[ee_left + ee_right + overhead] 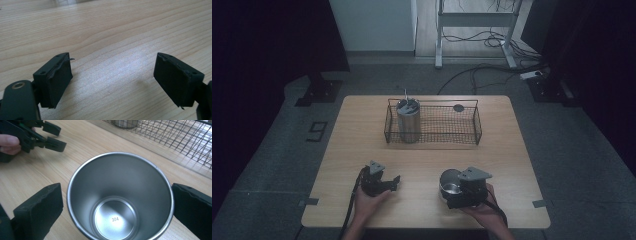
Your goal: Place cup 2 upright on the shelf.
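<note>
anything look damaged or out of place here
The black rubber pad on one jaw of the left tool is peeling: a thin strip curls off its top edge. The shiny steel cup and black wire basket stand upright, undamaged.

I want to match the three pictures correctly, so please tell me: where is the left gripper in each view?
High view: the left gripper is at the lower left, near the table's front edge, jaws pointing right.
Left gripper view: its own black jaws rise from the bottom corners, wide apart, with nothing between them.
Right gripper view: it is in the top left corner, beyond the steel cup.
Shared landmark: the light wooden table.
</note>
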### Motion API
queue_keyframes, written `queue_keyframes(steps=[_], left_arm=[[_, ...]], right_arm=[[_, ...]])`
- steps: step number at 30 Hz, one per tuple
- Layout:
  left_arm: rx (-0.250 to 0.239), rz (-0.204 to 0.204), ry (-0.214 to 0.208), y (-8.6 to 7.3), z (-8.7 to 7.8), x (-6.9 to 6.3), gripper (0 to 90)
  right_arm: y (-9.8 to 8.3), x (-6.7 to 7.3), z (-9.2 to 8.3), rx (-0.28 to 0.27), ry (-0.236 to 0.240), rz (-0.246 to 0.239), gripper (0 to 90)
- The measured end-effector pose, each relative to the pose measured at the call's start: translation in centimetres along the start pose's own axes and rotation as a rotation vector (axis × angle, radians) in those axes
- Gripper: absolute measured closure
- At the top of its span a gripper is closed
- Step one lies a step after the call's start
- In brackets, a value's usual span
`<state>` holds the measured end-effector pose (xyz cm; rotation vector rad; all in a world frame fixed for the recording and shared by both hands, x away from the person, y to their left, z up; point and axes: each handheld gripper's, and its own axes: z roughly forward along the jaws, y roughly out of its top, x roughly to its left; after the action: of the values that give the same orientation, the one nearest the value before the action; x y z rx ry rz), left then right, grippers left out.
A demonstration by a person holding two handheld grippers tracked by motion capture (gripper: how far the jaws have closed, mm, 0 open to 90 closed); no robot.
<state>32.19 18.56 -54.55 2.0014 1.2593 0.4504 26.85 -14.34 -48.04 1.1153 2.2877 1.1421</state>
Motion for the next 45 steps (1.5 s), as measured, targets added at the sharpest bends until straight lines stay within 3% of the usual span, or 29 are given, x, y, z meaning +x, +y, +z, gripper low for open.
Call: queue_keyframes(steps=[11,19,25,29,39,45], left_arm=[[0.0,-0.002,-0.001,0.0,0.0,0.0,15.0],[0.005,-0.006,-0.004,0.0,0.1,0.0,15.3],[0.004,-0.005,-0.001,0.0,0.0,0.0,15.4],[-0.004,0.017,0.013,0.0,0.0,-0.3,16.4],[0.03,-0.012,0.002,0.2,0.3,0.0,15.4],[0.035,-0.006,0.011,0.2,0.3,0.0,15.4]], right_arm=[[-0.6,-0.1,1.5,0.059,-0.022,-0.013,3.5],[-0.7,-0.4,1.6,0.041,0.017,-0.044,7.0],[-0.8,-0.4,1.6,0.036,0.017,-0.046,7.0],[-0.7,-0.6,1.5,0.028,0.015,-0.046,7.1],[0.4,-1.6,-0.3,-0.034,0.012,-0.011,7.1],[1.6,-2.6,-1.2,-0.066,0.003,0.028,7.1]])
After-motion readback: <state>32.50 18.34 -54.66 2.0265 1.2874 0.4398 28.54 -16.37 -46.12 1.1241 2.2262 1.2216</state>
